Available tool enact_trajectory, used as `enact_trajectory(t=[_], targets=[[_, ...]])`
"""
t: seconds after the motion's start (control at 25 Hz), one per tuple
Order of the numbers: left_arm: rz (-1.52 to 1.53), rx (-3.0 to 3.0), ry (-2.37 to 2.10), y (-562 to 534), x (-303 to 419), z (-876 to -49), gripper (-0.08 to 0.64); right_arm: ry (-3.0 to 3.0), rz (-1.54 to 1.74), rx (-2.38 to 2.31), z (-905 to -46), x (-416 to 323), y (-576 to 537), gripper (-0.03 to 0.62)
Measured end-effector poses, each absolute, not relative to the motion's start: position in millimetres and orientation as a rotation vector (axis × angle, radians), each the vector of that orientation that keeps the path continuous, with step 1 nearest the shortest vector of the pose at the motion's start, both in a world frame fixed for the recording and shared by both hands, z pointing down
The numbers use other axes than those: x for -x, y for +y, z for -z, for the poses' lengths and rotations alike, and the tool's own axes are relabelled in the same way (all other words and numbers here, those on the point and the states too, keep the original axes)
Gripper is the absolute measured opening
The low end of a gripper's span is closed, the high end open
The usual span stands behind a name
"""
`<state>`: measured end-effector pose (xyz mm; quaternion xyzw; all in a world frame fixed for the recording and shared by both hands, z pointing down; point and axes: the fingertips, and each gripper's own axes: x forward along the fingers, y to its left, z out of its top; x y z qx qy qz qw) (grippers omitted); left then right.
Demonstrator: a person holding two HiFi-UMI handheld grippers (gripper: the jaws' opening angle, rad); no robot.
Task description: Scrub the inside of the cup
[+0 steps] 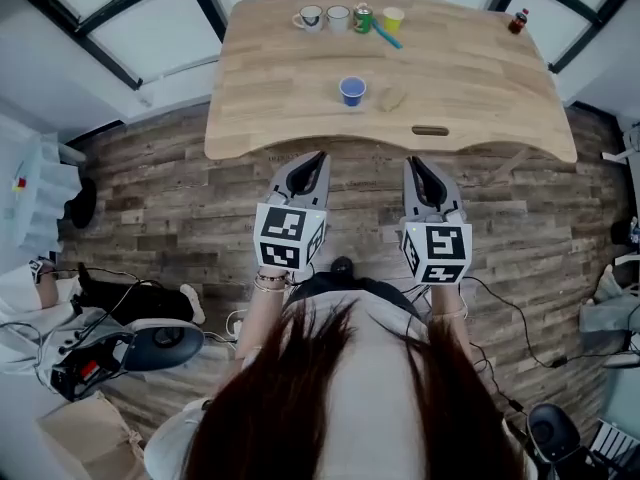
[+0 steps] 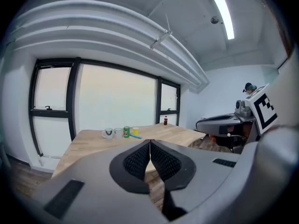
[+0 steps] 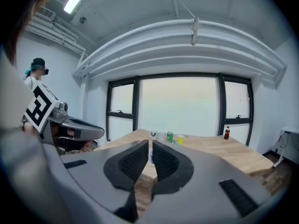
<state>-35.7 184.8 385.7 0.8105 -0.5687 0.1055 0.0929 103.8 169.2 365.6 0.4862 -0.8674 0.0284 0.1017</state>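
Observation:
A small blue cup [image 1: 352, 90] stands near the middle of the wooden table [image 1: 470, 78], with a tan sponge [image 1: 391, 98] just to its right. My left gripper [image 1: 318, 157] and right gripper [image 1: 413, 162] hover side by side over the floor, short of the table's near edge. Both are shut and hold nothing. In the left gripper view the left gripper [image 2: 149, 144] has its pads pressed together. In the right gripper view the right gripper [image 3: 152, 146] looks the same, and a sliver of the blue cup [image 3: 151, 157] shows between its tips.
Along the table's far edge stand a patterned mug [image 1: 309, 17], a pale mug [image 1: 338, 16], a green can [image 1: 363, 18] and a yellow cup [image 1: 393, 18], with a blue brush [image 1: 386, 36] beside them. A red-capped bottle [image 1: 517, 21] is at the far right corner. Cables and equipment lie on the floor at left.

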Motion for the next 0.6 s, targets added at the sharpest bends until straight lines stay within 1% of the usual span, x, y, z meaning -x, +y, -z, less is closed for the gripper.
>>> enact_trajectory(t=[0.32, 0.6], targets=[[-0.303, -2.422, -1.645, 159, 47, -395, 0.014, -2.53, -0.226, -1.467, -380, -93, 146, 0.046], [-0.307, -2.424, -1.62, 139, 46, -408, 0.015, -2.516, -0.249, -1.474, -390, -88, 128, 0.046]])
